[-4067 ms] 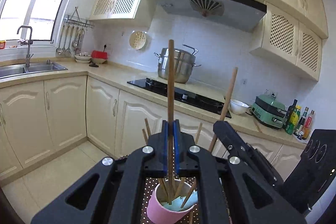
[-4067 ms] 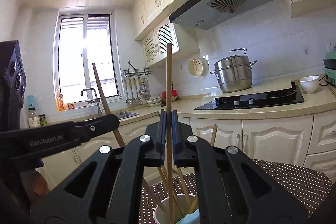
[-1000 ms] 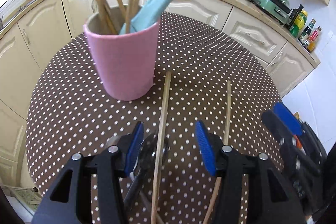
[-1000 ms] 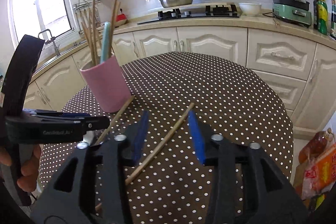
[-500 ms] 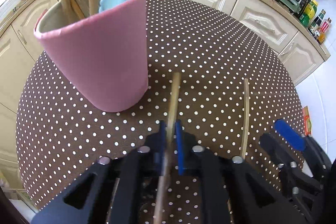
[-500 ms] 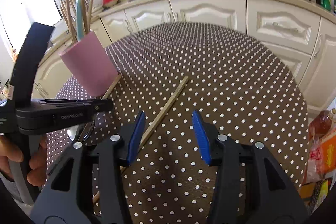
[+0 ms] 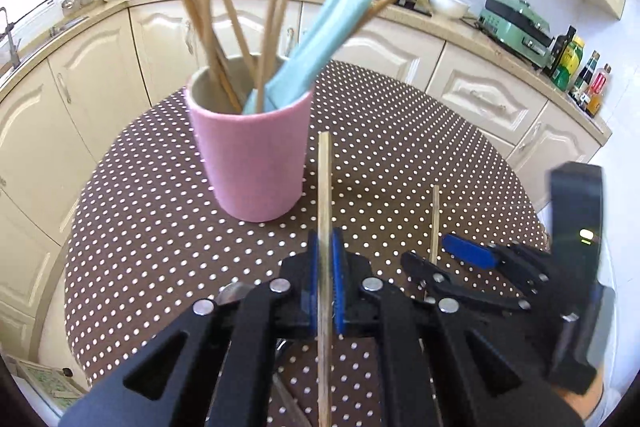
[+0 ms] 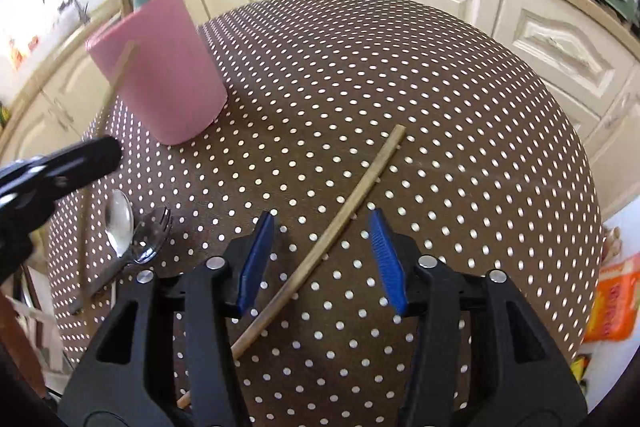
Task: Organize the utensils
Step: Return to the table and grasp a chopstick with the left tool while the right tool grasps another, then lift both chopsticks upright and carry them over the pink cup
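Observation:
My left gripper [image 7: 324, 259] is shut on a wooden chopstick [image 7: 323, 187], which points up toward the pink cup [image 7: 256, 163]. Several chopsticks and a light blue handle [image 7: 320, 39] stand in the cup. A second chopstick [image 8: 348, 211] lies slanted on the dotted tablecloth. My right gripper [image 8: 320, 251] hangs low over it, one blue pad on each side. Its jaws are closing and the pads are still clear of the stick. In the right wrist view the left gripper [image 8: 96, 155] shows at the left, lifting its chopstick [image 8: 118, 79] in front of the pink cup [image 8: 160, 67].
A metal spoon [image 8: 119, 219] and fork [image 8: 154, 231] lie at the left of the round brown dotted table [image 8: 440, 107]. Cream kitchen cabinets [image 7: 472, 95] and a counter ring the table. An orange packet [image 8: 612, 299] lies on the floor to the right.
My left gripper closed on the chopstick beside the cup and raised it off the cloth. My right gripper dropped and tipped down over the other chopstick, and its jaws narrowed.

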